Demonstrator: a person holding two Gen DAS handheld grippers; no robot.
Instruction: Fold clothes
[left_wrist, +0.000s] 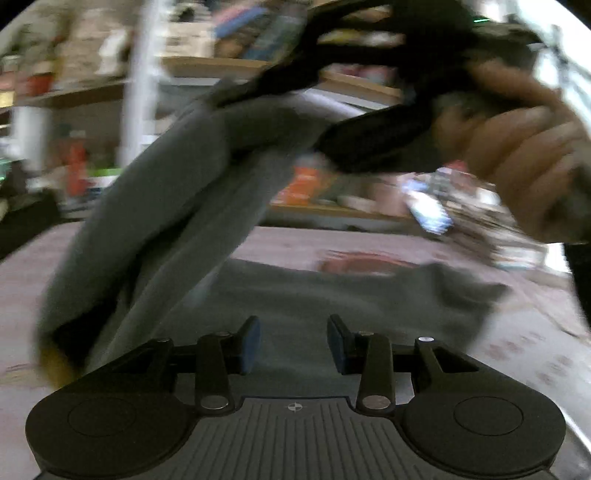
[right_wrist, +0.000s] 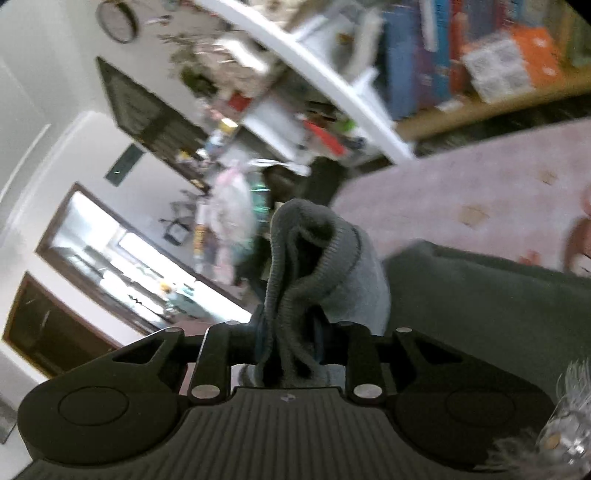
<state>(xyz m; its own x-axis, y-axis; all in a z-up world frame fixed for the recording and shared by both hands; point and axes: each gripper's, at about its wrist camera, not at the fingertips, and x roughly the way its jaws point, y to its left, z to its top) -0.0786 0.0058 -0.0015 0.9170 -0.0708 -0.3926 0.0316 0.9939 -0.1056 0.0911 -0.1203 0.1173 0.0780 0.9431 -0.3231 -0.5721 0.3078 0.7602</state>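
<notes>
Between the fingers of the right gripper (right_wrist: 291, 343) a ribbed grey cuff (right_wrist: 310, 243) is pinched, the jaws drawn in narrow on the bunched cloth, so that the sleeve can be carried by its end. Seen from the left wrist, the left gripper (left_wrist: 293, 341) is held with its jaws parted and nothing between the blue pads (left_wrist: 251, 339); it hangs low over the cloth, probably kept free to take a second hold or to press a fold flat. Just beyond it, the body of the grey garment (left_wrist: 332, 306) is spread on the pink patterned cover (left_wrist: 535, 354), while one sleeve (left_wrist: 177, 206) is raised from it and drawn up and across toward the person's hand (left_wrist: 524, 155), by which the right gripper is grasped. A sleeve lifted this way would suit being laid over the body, though whether it is being folded in or shaken out cannot be settled, the view being blurred. Farther back, wooden shelves (left_wrist: 229, 66) crowded with books and boxes are seen, too smeared to be read.
</notes>
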